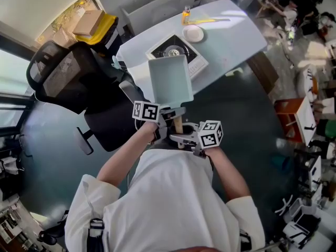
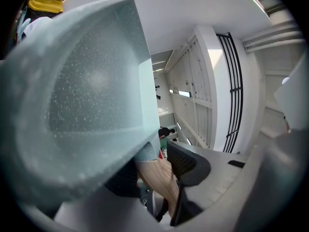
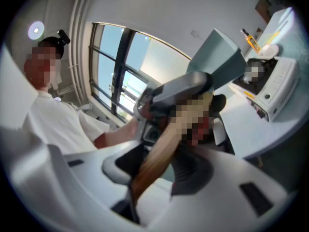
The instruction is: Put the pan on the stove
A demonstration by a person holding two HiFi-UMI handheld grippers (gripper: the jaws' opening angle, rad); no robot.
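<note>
A: Where is the pan?

B: The pale blue-green square pan (image 1: 169, 80) is at the centre of the head view. It is held up in the air and not yet on the stove. Its light wooden handle (image 1: 177, 124) points back at the person.

A: Grippers?

B: Both are on the handle. The left gripper (image 1: 165, 119) pinches it close to the pan body. The right gripper (image 1: 185, 138) clamps it nearer the end, jaws pressed on the wood.

A: And the stove?

B: The white single-burner stove with a black top (image 1: 176, 51) is at upper centre, on the pale rounded table (image 1: 231, 33). A small white round dish (image 1: 193, 33) sits just beside it.
</note>
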